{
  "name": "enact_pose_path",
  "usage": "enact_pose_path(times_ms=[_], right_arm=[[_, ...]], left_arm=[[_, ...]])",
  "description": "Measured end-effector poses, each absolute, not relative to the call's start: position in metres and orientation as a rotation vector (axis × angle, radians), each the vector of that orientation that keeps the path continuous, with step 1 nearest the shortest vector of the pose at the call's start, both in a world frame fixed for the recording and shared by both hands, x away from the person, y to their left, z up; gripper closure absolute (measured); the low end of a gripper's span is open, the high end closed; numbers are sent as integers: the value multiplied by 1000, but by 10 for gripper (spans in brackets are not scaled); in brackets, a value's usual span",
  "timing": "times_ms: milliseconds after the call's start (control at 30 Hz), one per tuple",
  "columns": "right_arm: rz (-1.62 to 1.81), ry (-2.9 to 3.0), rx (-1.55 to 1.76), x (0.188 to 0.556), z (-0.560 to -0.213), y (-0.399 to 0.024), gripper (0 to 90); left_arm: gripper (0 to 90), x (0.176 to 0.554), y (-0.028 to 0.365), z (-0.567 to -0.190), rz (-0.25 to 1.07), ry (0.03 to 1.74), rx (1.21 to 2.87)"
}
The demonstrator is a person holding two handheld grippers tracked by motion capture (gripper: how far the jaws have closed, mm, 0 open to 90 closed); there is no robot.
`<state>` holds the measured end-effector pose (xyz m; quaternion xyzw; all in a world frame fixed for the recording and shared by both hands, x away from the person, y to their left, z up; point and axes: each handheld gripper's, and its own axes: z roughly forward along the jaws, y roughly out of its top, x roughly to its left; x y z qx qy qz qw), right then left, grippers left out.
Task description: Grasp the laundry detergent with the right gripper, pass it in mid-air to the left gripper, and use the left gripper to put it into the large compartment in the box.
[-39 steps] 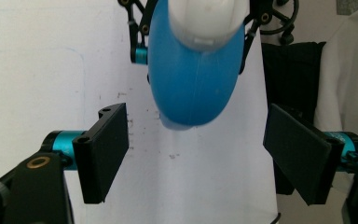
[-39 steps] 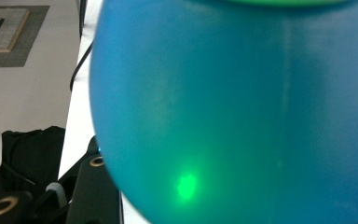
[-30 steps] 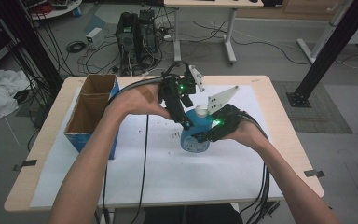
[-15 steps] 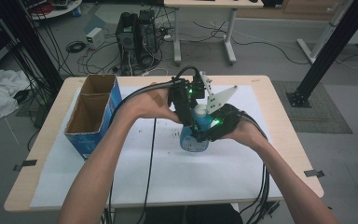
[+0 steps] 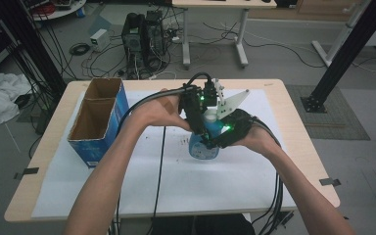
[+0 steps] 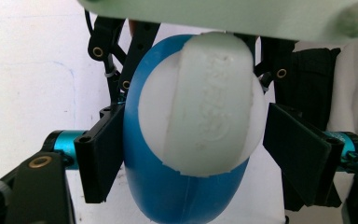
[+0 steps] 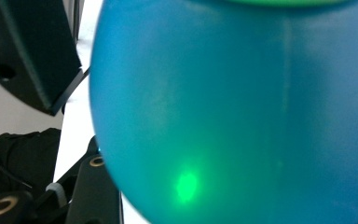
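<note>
A blue bottle [image 5: 201,148] with a white cap [image 6: 209,107] stands upright at the middle of the table. My right gripper [image 5: 216,141] comes in from the right and is shut on the bottle's body [image 7: 237,107]. My left gripper [image 5: 199,122] reaches down from above, its jaws either side of the cap. In the left gripper view the right jaw lies close against the cap, while a strip of blue bottle [image 6: 177,196] shows between the left jaw and the cap. The left gripper [image 6: 191,149] looks open around the cap.
An open blue cardboard box [image 5: 98,122] with two compartments stands at the table's left. A white sheet [image 5: 225,181] covers the wooden table [image 5: 303,161]. Black cables [image 5: 159,161] trail from both grippers over the front edge. Small dark crumbs [image 5: 178,142] lie left of the bottle.
My left gripper has shifted a little to the right and settled over the bottle's cap. The right gripper and the bottle have stayed where they were.
</note>
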<state>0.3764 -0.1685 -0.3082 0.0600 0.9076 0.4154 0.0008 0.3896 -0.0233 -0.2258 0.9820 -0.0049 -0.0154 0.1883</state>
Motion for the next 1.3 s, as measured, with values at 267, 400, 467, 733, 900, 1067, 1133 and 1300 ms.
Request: enact_pose_path(times_ms=[267,400,467,733,900,1067,1133,1300], right_arm=[[1288,2879,222,375,-310,-168,454],[1301,2869,214,375,-311,-167,454],[1298,2860,177,377,-311,-167,454],[1273,2859,195,377,-311,-166,453],[1274,2842,180,378,-312,-166,453],[1252,2839,122,380,-312,-167,453],[1262,2822,121,381,-313,-166,453],[1269,2821,136,380,-313,-166,453]], left_arm=[[243,391,-24,-230,-38,-8,2775],[247,392,-23,-230,-39,-34,2783],[255,392,-23,-230,-40,-26,2782],[292,392,-23,-230,-41,-34,2789],[298,392,-23,-231,-37,-30,2784],[321,390,-23,-231,-29,-14,2785],[330,391,-23,-231,-31,-12,2783],[335,390,-23,-231,-25,-10,2785]])
